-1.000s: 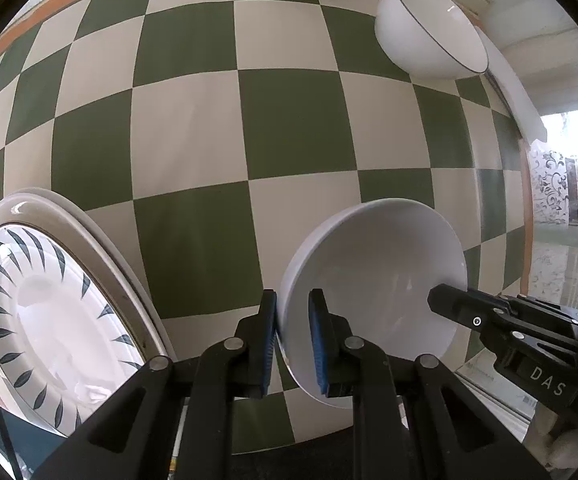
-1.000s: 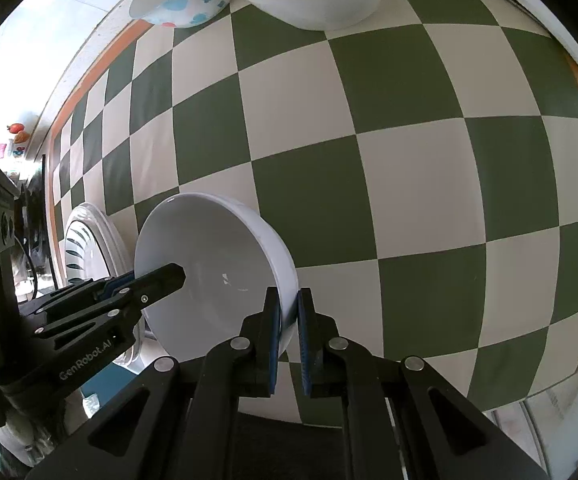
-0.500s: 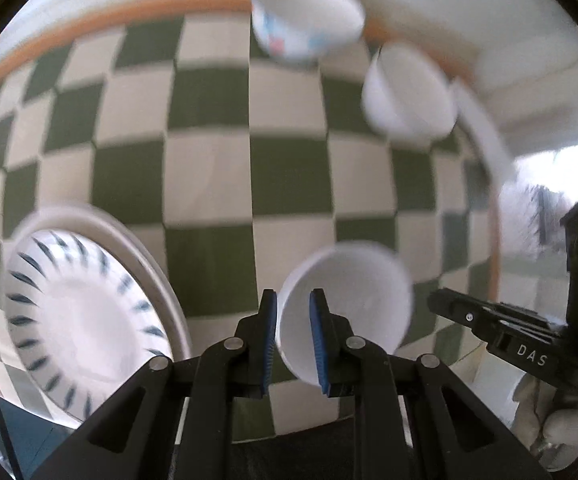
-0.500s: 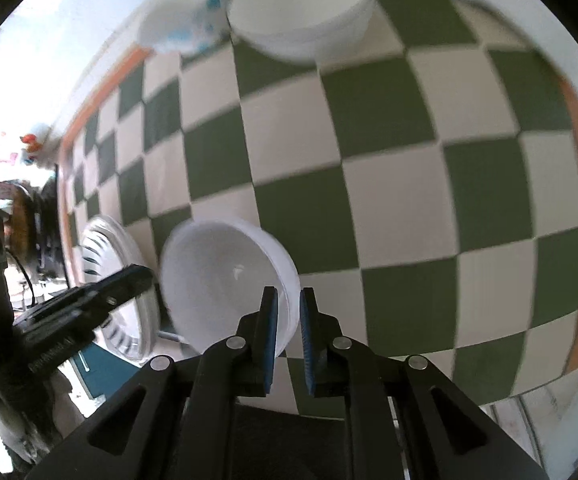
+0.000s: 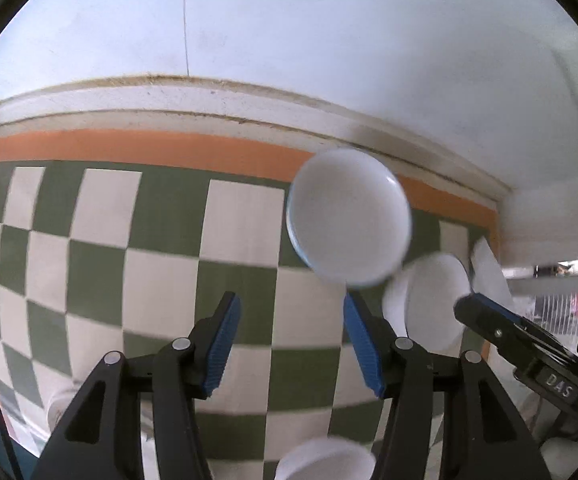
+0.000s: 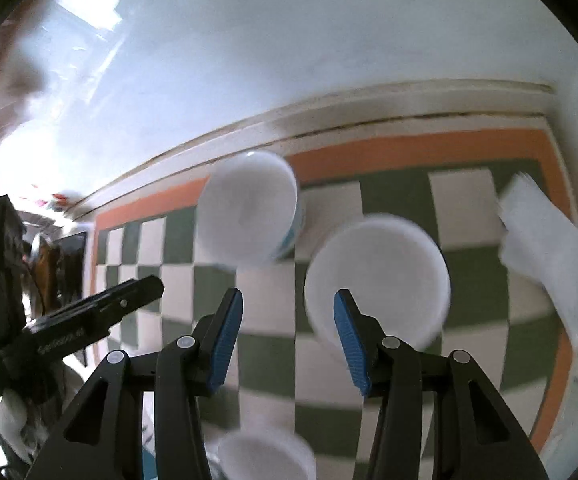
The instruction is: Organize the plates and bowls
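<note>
Nothing is held: the left gripper (image 5: 289,340) and right gripper (image 6: 287,338) are both spread wide and empty above the tabletop (image 5: 161,280). Two bowls (image 6: 249,212) (image 6: 377,276) are seen apart near the wall, and a third (image 6: 265,456) lies just below the grippers. Stacking appears unfinished; plates are not visible.

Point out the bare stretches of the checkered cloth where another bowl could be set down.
The widest bare stretch is the cloth's left half, bordered by the orange edge and the blue-sided bowl. It is crowded on the right: that bowl, the plain white bowl and a paper sheet lie close together. Both grippers are open.
</note>
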`<act>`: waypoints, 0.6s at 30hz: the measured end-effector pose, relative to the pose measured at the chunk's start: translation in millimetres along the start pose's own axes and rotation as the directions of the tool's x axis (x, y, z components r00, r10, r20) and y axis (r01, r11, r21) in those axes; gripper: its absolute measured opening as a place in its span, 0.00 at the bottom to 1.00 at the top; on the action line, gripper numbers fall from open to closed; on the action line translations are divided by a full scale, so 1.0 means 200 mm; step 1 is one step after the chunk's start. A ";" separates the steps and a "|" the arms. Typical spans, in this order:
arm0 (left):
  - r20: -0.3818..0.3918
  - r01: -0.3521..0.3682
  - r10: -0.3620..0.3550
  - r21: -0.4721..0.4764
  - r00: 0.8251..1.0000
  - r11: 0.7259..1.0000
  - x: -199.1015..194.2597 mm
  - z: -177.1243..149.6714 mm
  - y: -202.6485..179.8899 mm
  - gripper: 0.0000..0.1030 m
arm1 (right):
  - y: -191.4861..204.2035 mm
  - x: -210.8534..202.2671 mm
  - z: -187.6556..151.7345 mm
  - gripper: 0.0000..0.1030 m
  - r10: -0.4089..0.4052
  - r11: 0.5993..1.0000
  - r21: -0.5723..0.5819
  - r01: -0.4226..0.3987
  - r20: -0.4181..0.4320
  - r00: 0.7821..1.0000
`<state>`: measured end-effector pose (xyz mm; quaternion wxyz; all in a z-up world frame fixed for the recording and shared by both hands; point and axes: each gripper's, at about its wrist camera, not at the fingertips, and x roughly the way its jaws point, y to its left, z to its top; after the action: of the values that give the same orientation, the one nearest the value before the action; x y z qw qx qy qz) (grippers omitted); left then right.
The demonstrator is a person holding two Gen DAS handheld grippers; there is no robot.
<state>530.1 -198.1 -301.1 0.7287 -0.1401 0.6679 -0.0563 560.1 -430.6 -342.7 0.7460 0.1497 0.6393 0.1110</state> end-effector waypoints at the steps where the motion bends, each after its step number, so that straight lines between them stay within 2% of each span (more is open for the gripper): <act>1: -0.019 -0.003 0.003 -0.016 1.000 1.000 0.05 0.05 0.01 0.50 | 0.00 0.05 0.06 0.49 -0.004 1.000 0.001 0.004 -0.010 1.000; 6: -0.090 -0.006 0.001 -0.054 0.996 0.999 0.23 0.20 0.05 0.50 | 0.02 0.32 0.27 0.49 -0.020 1.000 0.008 0.021 -0.091 0.996; 8: -0.110 -0.009 0.004 -0.049 0.994 0.999 0.28 0.25 0.04 0.48 | 0.01 0.40 0.33 0.44 -0.027 1.000 0.014 0.028 -0.115 0.993; 9: -0.112 -0.007 0.001 -0.050 0.994 0.999 0.30 0.27 0.04 0.33 | 0.01 0.43 0.35 0.42 -0.031 0.999 0.017 0.034 -0.124 0.992; 11: -0.131 -0.008 0.003 -0.038 0.991 0.999 0.34 0.29 0.04 0.17 | 0.00 0.50 0.38 0.21 -0.043 0.998 0.028 0.048 -0.147 0.988; 13: -0.139 -0.005 0.002 -0.024 0.990 1.000 0.36 0.30 0.03 0.13 | -0.01 0.54 0.39 0.09 -0.057 0.997 0.035 0.063 -0.166 0.985; 18: -0.124 -0.016 0.018 0.024 0.992 1.000 0.36 0.29 -0.01 0.08 | -0.01 0.56 0.42 0.09 -0.070 0.997 0.029 0.075 -0.160 0.985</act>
<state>595.6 -212.6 -365.0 0.6876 -0.1224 0.7126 -0.0663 660.2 -398.2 -435.4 0.6936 0.1302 0.7035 0.0840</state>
